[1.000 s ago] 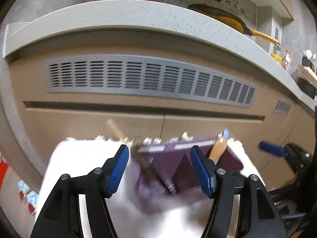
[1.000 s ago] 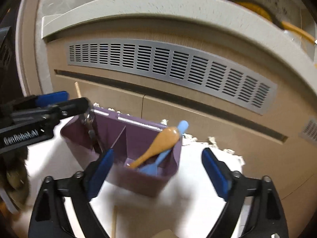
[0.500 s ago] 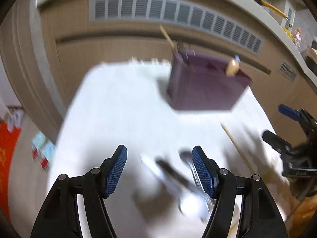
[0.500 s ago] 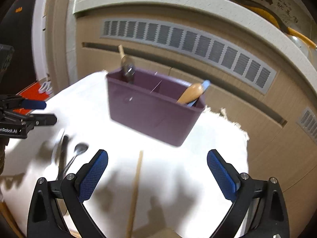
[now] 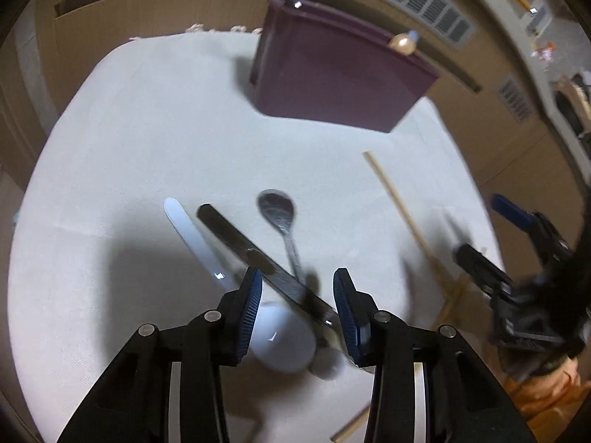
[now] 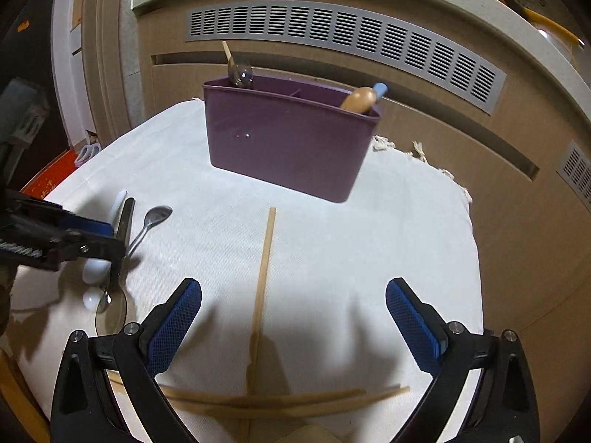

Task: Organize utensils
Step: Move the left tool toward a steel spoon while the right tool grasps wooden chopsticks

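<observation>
Now I see the white cloth (image 6: 332,258) carrying the purple caddy (image 6: 288,147) near its far edge. My right gripper (image 6: 293,317) hangs wide apart over a chopstick (image 6: 264,277). My left gripper (image 5: 297,297), jaws just closing but not gripping, straddles the dark-handled utensil (image 5: 240,241) beside a white spoon (image 5: 192,236) and metal spoon (image 5: 282,217) near the left edge.

Left gripper (image 5: 297,297) closing around a dark-handled utensil (image 5: 258,258) on white cloth (image 5: 147,140)
</observation>
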Motion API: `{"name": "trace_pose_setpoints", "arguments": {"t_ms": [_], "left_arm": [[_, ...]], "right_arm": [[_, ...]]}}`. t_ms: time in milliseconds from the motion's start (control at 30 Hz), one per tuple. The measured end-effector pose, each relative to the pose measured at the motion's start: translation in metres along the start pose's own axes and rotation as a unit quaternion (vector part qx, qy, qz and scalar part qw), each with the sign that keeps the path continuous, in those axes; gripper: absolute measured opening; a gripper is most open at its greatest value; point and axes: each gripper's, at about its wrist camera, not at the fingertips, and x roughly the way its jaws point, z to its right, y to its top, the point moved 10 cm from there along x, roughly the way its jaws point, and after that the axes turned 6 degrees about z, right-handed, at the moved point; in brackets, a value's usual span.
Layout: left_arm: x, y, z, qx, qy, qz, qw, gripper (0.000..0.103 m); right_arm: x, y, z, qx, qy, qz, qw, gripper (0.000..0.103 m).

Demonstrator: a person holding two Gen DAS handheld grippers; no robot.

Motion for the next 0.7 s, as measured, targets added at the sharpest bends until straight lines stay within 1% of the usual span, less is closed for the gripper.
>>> {"name": "trace_pose_setpoints", "arguments": {"t_ms": [33,100,300,433,567,600,633,700], "left_arm": [[0.003,0.000,-0.004,-0.003,0.014,-0.004,0.9999,0.041],[0.007,0.001,-0.008,-0.010,0.027,-0.010,0.9995,0.041],[0.016,0.013,-0.005,-0.001,0.047,-0.001,0.9989,0.041],[0.026,0.020,0.004,0.017,0.048,0.009,0.9986,0.041],[0.031,0.020,0.015,0.037,0.038,0.015,0.9985,0.041],[0.031,0.019,0.017,0.042,0.036,0.016,0.9983,0.041],[0.030,0.018,0.020,0.049,0.035,0.017,0.9981,0.041],[0.027,0.016,0.024,0.058,0.030,0.019,0.9977,0.041]], "right_arm": [[-0.002,-0.003,0.001,0.001,-0.002,0.000,1.000,0.099],[-0.005,-0.007,0.002,0.001,-0.004,-0.002,1.000,0.099],[-0.021,-0.024,0.000,0.004,0.014,-0.013,1.000,0.099],[-0.033,-0.044,0.008,0.021,0.010,-0.032,0.999,0.099],[-0.042,-0.068,0.008,0.060,0.045,-0.063,0.995,0.098],[-0.041,-0.074,0.006,0.071,0.059,-0.074,0.993,0.091],[-0.040,-0.078,0.004,0.080,0.070,-0.084,0.991,0.076],[-0.031,-0.084,0.000,0.103,0.094,-0.107,0.984,0.061]]}}
